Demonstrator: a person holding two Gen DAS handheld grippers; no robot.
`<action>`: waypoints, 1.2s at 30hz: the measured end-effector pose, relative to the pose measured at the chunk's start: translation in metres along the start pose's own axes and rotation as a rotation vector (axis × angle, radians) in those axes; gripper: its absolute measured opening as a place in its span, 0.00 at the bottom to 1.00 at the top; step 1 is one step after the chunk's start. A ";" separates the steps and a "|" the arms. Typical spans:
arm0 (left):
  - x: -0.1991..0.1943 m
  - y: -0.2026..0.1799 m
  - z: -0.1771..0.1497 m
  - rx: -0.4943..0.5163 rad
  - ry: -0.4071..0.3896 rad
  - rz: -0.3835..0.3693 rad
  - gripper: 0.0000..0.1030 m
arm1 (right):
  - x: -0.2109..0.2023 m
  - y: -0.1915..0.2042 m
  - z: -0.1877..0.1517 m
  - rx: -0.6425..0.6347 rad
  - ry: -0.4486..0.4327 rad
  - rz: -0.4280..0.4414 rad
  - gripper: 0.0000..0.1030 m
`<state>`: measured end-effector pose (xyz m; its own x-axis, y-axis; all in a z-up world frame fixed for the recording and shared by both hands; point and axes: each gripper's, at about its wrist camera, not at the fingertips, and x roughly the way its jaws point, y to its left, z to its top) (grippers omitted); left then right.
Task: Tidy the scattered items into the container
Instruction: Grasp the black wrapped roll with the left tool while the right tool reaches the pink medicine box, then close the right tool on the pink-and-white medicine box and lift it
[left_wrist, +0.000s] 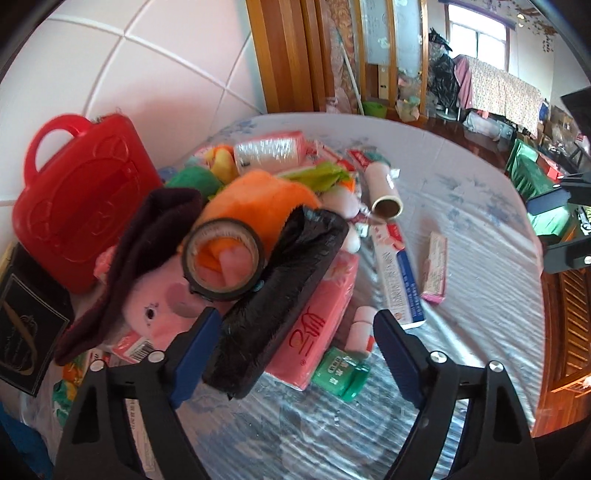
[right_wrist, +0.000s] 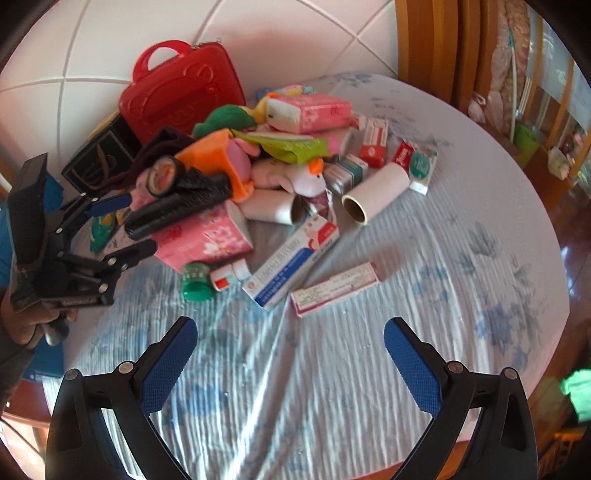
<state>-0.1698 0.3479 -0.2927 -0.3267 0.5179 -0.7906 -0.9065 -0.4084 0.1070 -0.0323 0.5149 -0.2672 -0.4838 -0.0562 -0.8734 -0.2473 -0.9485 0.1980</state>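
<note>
The left gripper (left_wrist: 297, 352) has its jaws spread, pinching nothing; a black roll (left_wrist: 273, 306) lies between them, against the left jaw, and a tape ring (left_wrist: 223, 258) sits just beyond it. The right gripper (right_wrist: 290, 363) also stands spread over bare table (right_wrist: 424, 258), the pile ahead. The red case (right_wrist: 177, 92) stands beyond the pile.

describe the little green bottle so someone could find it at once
Start at the red case by the wall, then come down the pile to its near edge. The green bottle lies on the tablecloth below the pink tissue pack; it is the only translucent green thing there.
</note>
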 end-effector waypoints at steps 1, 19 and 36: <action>0.007 0.002 -0.001 -0.001 0.003 0.010 0.79 | 0.003 -0.002 -0.001 0.002 0.006 0.001 1.00; 0.016 0.019 -0.005 -0.042 -0.025 -0.015 0.38 | 0.068 -0.029 0.012 0.009 0.067 -0.044 1.00; -0.022 -0.004 -0.020 -0.056 -0.092 -0.060 0.28 | 0.146 -0.031 0.016 0.009 0.188 -0.114 1.00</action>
<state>-0.1534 0.3226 -0.2876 -0.2974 0.6086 -0.7357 -0.9096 -0.4147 0.0247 -0.1090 0.5409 -0.3933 -0.2875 -0.0064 -0.9578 -0.2991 -0.9494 0.0962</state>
